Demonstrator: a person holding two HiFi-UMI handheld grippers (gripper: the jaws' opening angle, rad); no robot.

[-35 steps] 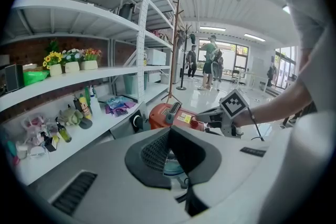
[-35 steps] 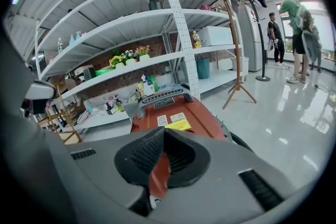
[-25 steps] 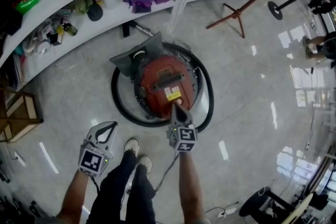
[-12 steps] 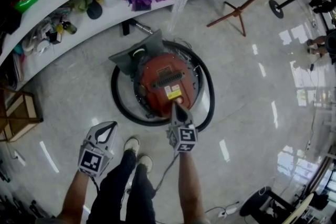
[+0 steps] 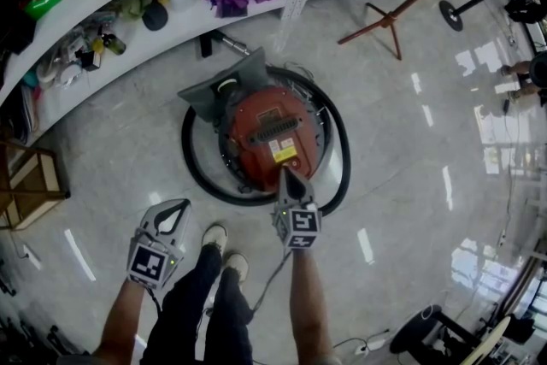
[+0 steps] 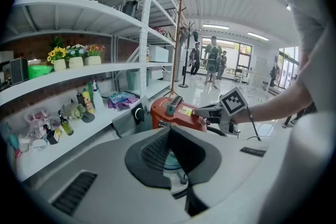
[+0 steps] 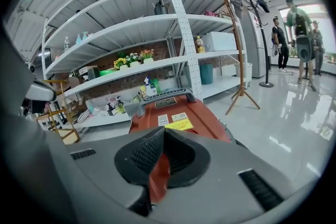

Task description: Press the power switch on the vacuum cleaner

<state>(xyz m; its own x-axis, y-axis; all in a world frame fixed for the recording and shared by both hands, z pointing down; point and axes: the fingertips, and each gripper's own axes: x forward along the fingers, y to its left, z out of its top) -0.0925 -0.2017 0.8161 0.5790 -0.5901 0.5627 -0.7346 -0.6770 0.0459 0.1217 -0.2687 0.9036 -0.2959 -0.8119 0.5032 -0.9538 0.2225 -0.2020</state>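
Vacuum cleaner point(image 5: 272, 132) stands on the floor before the person. Nearest, the left gripper point(image 5: 181, 205) hangs by the shoes, jaws together on nothing. The right gripper point(image 5: 285, 175), also clenched and empty, has its tip at the red body's near edge. The switch can't be made out; the tip could slip off the rounded shell and miss. A black hose point(image 5: 190, 167) rings the machine.

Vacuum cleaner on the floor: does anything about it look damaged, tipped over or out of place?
Nothing stands out. The red vacuum cleaner sits upright, its black hose coiled round it; no spill or damage shows.
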